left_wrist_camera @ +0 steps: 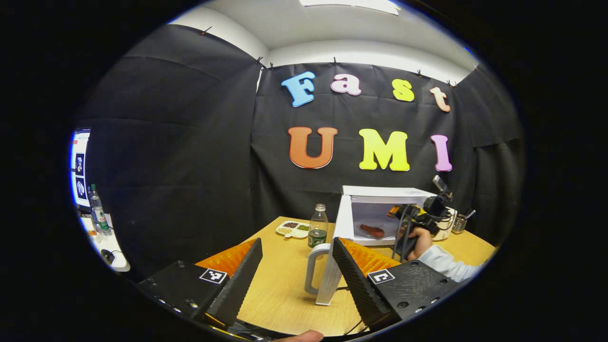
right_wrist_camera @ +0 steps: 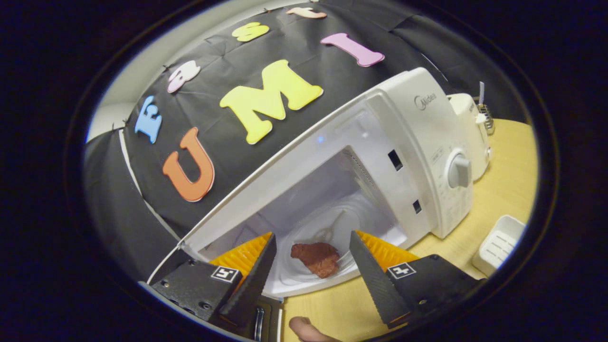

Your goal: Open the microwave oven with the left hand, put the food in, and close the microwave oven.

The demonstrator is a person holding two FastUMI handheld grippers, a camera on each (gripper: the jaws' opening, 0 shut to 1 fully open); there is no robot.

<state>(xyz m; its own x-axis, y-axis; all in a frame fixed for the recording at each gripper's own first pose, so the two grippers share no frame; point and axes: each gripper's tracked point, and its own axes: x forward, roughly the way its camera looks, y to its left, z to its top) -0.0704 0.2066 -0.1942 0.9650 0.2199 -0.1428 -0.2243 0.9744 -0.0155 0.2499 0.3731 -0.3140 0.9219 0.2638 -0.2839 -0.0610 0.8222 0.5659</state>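
Microwave stands on the worktop at two o'clock in the left gripper view, its door swung open. Food lies inside on the turntable. Right tongs gape wide and empty before it; left tongs gape wide beside the door handle. Draw the right tongs straight out first, then push the door shut.

Black cloth walls (wrinkled), white ceiling, wooden table, perhaps a side desk.

I can read the brand word "Midea" on the microwave oven, at about two o'clock in the right gripper view. I cannot read the small print by its knob.
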